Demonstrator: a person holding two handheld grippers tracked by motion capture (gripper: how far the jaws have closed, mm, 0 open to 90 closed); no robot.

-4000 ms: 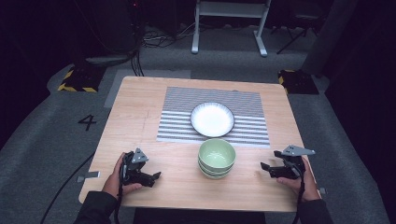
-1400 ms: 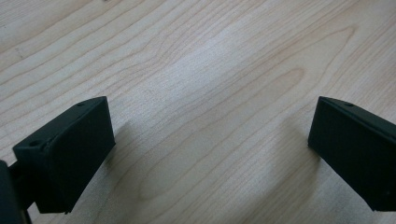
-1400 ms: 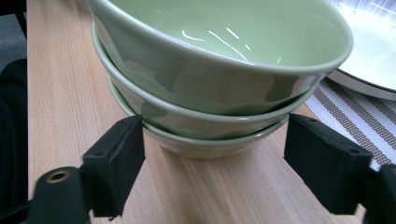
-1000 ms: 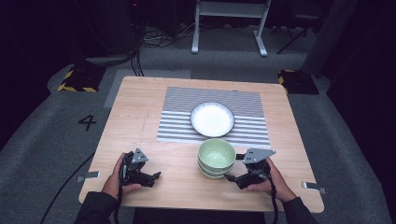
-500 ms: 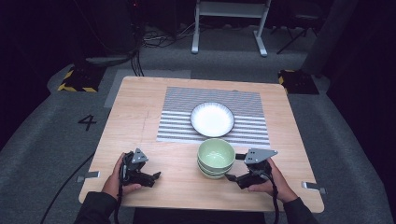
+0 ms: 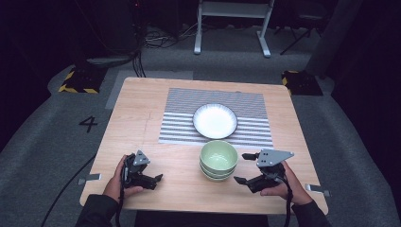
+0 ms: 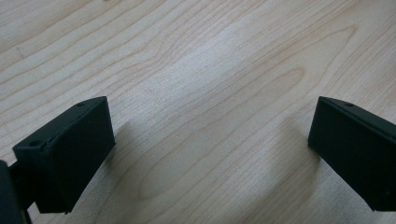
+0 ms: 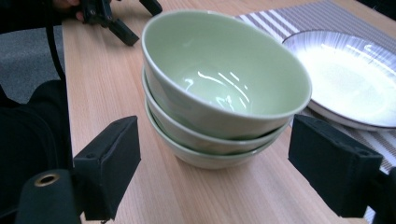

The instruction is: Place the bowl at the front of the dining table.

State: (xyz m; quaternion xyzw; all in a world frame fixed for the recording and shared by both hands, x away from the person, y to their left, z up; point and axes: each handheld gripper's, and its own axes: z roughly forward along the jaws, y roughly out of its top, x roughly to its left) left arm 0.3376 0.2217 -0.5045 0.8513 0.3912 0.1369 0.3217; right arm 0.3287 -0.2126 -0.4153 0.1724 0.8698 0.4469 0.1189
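Observation:
Three pale green bowls (image 6: 218, 161) stand stacked on the wooden table (image 6: 137, 123), near its front edge. My right gripper (image 6: 241, 167) is open just to the right of the stack, its jaws pointing at it. In the right gripper view the stacked bowls (image 8: 219, 88) sit close ahead of the right gripper (image 8: 219, 149), whose jaws stand wide apart without touching them. My left gripper (image 6: 156, 180) rests open at the front left, over bare wood. The left gripper (image 7: 210, 149) holds nothing in its own view.
A white plate (image 6: 214, 120) lies on a grey striped placemat (image 6: 179, 118) just behind the bowls, and the plate (image 8: 348, 79) is right of the stack in the right gripper view. The left gripper (image 8: 119, 18) appears far off there. Bare wood lies between the hands.
My right gripper has moved left from the table's right edge to just beside the bowl stack, where it has held about still for the last second. The left gripper has not moved.

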